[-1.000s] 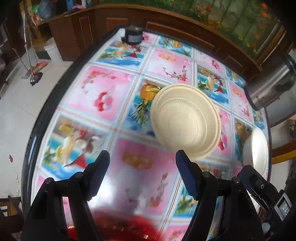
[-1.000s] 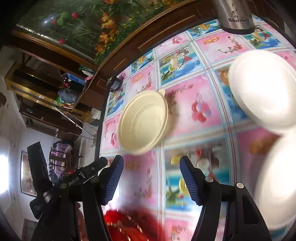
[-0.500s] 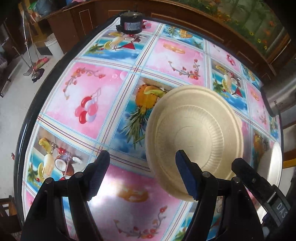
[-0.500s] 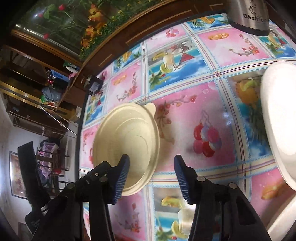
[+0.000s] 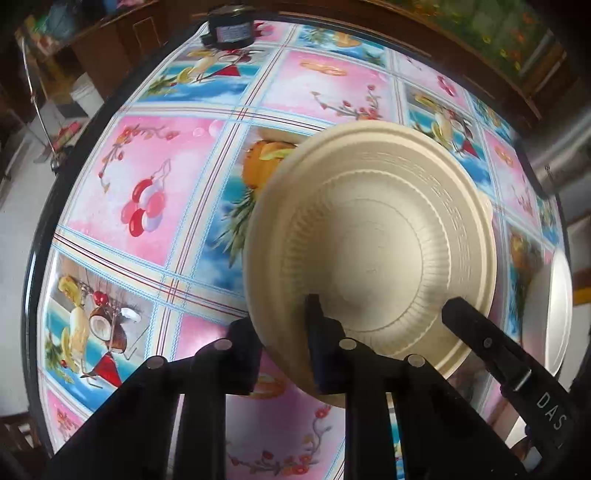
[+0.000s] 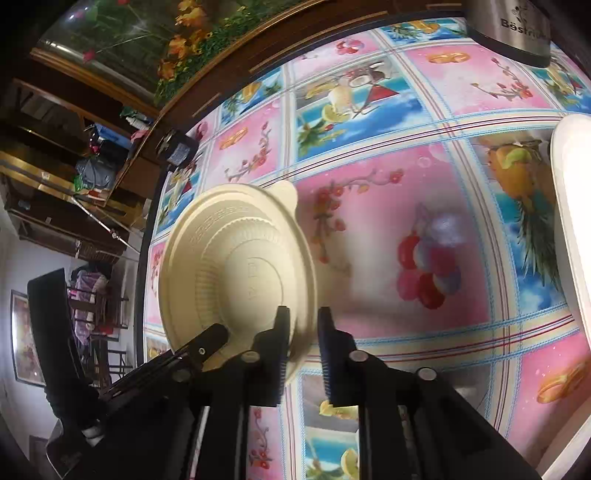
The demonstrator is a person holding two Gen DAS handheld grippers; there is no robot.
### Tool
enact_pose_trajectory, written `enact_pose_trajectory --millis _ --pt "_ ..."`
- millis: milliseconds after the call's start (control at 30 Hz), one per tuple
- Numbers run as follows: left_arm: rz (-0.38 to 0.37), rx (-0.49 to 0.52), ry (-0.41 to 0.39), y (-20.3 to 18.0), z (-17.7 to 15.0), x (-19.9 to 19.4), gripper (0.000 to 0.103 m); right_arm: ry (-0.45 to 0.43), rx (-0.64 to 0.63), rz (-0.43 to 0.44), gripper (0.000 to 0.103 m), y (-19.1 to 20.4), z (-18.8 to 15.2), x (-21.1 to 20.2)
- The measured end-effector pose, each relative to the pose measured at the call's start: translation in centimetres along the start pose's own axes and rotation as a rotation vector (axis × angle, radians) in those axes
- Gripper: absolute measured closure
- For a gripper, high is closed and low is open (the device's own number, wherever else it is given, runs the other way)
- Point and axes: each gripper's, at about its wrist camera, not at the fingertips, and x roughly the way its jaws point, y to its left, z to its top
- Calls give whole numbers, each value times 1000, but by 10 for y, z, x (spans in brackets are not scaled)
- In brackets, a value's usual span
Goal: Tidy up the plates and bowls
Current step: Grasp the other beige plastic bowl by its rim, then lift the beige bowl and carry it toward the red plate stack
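Both grippers are pinching the cream bowl — left gripper closing its jaws on the near rim, right gripper clamped on the opposite rim — likely sharing the lift off the tabletop.

Round surface with fruit-print cloth, bearing 1 beige bowl, 1 white plate, steel appliance, black canister.

We see a cream ribbed bowl on a worktop of pink and blue squares printed with fruit and flowers; a white plate beside; black jaws.
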Motion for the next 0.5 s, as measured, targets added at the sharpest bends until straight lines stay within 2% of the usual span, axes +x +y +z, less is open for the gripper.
enact_pose_trajectory --millis 267,500 --pt "3 33 -47 1 -17 -21 84 -21 -24 6 91 4 -14 -13" --pt "-6 51 -119 3 -44 -66 84 -72 -63 40 91 15 -41 -52"
